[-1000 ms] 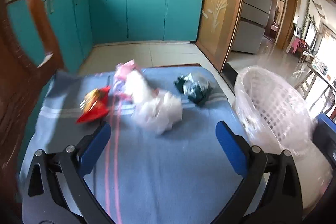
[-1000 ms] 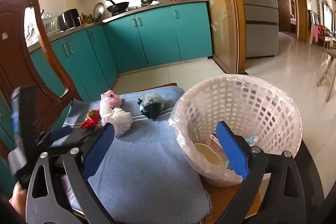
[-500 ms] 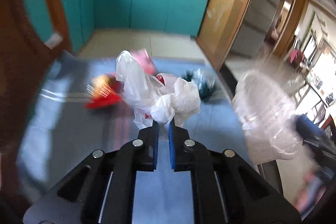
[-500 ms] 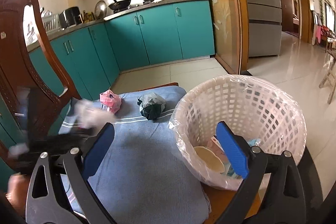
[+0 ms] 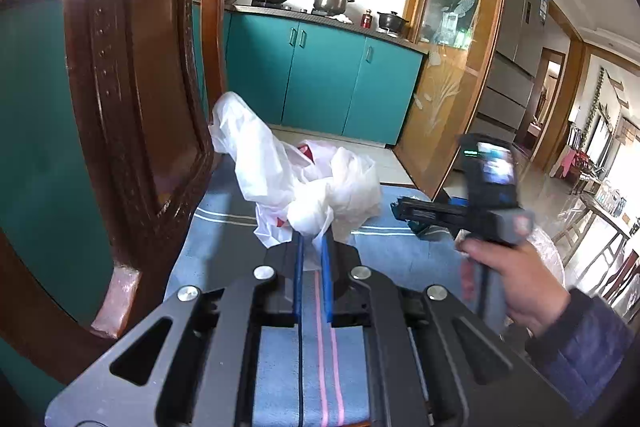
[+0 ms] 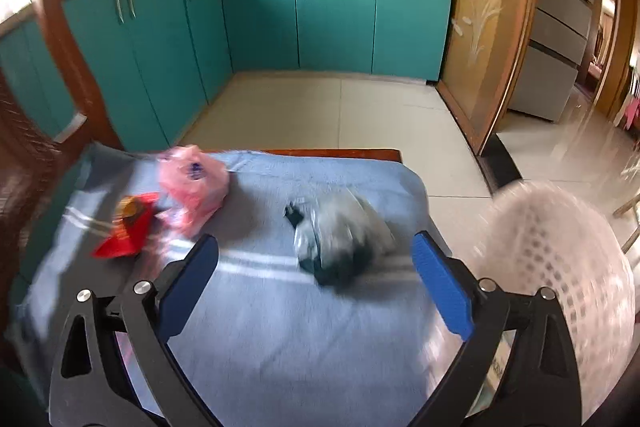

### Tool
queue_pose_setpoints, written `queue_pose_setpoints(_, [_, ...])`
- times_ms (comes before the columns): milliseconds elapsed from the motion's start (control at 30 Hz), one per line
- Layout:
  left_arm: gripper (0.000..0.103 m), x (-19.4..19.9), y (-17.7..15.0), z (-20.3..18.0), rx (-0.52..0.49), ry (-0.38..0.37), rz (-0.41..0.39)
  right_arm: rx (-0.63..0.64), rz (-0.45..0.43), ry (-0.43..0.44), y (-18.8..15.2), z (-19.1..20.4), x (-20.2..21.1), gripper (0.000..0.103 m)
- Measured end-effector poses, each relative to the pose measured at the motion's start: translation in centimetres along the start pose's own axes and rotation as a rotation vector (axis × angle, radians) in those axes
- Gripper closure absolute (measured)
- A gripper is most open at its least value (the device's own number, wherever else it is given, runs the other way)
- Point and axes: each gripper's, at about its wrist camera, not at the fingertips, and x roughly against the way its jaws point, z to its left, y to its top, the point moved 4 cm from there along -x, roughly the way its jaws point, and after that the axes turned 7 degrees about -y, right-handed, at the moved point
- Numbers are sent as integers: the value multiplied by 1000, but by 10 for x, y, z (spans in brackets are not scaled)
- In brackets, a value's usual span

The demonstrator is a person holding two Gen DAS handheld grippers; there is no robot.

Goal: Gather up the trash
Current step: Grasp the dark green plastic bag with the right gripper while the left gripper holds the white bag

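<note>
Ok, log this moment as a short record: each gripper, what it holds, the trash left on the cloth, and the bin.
left gripper: jaws shut on the white plastic bag, lifted clear of the blue cloth
right gripper: jaws open, nothing between them, pointed at the dark green bag
trash on cloth: dark green bag, pink bag, red wrapper
bin: white lattice basket with clear liner, at the right edge of the right wrist view; contents not visible
image quality: right wrist view blurred
</note>
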Motion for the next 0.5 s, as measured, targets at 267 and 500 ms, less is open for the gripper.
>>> queue_pose_setpoints(267, [94, -5, -2, -5, -32, -18, 11, -2, 28, 55, -25, 1, 15, 60])
queue_pose_setpoints(500, [94, -7, -7, -14, -48, -29, 35, -70, -182, 208, -65, -25, 152, 60])
